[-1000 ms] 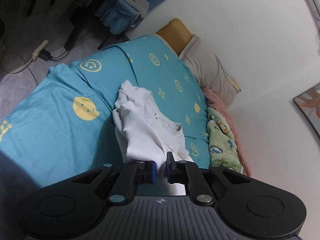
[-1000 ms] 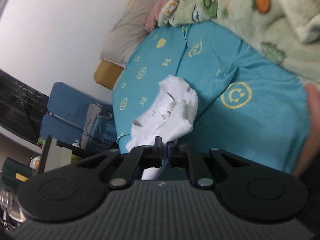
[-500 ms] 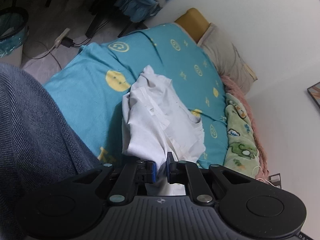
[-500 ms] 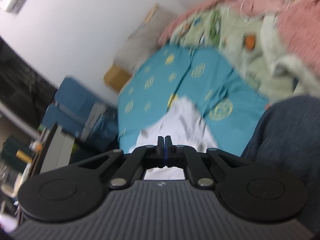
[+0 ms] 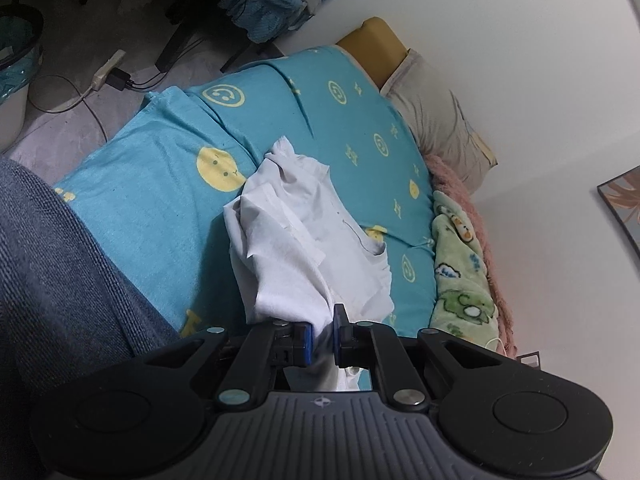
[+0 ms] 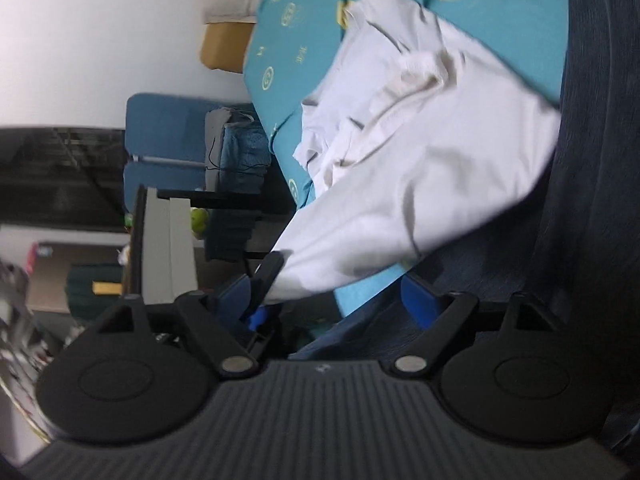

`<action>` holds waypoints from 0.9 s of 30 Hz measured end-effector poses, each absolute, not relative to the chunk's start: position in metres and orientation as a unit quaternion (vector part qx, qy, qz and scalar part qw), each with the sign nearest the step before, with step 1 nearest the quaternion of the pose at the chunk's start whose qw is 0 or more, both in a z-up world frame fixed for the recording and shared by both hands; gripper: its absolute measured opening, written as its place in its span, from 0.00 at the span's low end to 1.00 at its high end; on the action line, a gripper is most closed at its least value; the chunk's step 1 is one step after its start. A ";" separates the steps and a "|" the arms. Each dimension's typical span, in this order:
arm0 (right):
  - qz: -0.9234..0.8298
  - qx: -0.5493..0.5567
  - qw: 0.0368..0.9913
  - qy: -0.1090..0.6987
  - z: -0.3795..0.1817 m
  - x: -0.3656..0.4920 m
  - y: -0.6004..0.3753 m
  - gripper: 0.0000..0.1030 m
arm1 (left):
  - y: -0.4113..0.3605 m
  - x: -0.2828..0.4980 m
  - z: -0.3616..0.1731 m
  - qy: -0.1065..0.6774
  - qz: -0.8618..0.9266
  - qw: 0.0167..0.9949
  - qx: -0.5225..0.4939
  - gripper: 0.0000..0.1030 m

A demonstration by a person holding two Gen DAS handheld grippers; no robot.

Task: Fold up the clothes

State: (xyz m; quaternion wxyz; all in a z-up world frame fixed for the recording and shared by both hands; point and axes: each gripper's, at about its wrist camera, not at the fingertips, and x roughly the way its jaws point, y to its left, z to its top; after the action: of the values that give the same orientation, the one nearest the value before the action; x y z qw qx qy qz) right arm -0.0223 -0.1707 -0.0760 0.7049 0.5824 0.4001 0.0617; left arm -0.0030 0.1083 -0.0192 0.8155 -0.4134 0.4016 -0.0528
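A crumpled white garment (image 5: 300, 240) lies across the teal bed sheet (image 5: 160, 216). Its near end runs down between the fingers of my left gripper (image 5: 323, 336), which is shut on it. In the right wrist view the same white garment (image 6: 420, 180) hangs in front, stretched toward a corner at lower left. My right gripper (image 6: 326, 300) is open, its blue pads wide apart, with the cloth's corner near the left pad (image 6: 234, 296). A dark gripper finger (image 6: 270, 268) with a blue pad presses that corner.
A person's denim-clad leg (image 5: 60, 280) fills the left side, and denim (image 6: 600, 200) also covers the right. A green fleece blanket (image 5: 460, 280) and pillow (image 5: 436, 128) line the wall side of the bed. A power strip (image 5: 106, 74) lies on the floor.
My right gripper has gone from shut to open and swung close to the garment. My left gripper stays shut on the cloth, and its view has shifted slightly.
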 end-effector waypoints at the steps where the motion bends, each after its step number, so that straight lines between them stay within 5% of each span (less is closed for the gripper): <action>1: 0.058 0.590 0.701 0.396 -0.079 -0.021 -0.170 0.83 | 0.108 -0.002 -0.020 0.401 -0.053 0.815 -0.414 0.09; 8: -0.018 0.630 0.683 0.370 -0.104 -0.005 -0.187 0.81 | 0.118 0.001 -0.020 0.392 -0.060 0.802 -0.446 0.09; 17: -0.129 0.573 0.747 0.311 -0.075 0.007 -0.245 0.10 | 0.128 0.000 -0.008 0.377 -0.070 0.795 -0.469 0.09; 27: -0.088 0.508 0.812 0.272 -0.024 -0.037 -0.244 0.07 | 0.129 -0.038 0.032 0.357 -0.089 0.809 -0.458 0.09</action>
State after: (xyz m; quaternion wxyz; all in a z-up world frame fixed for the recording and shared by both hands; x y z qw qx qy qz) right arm -0.0370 -0.2444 -0.0236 0.8124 0.5082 0.2723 -0.0876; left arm -0.0380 0.1291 0.0315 0.8094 -0.4579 0.3570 -0.0885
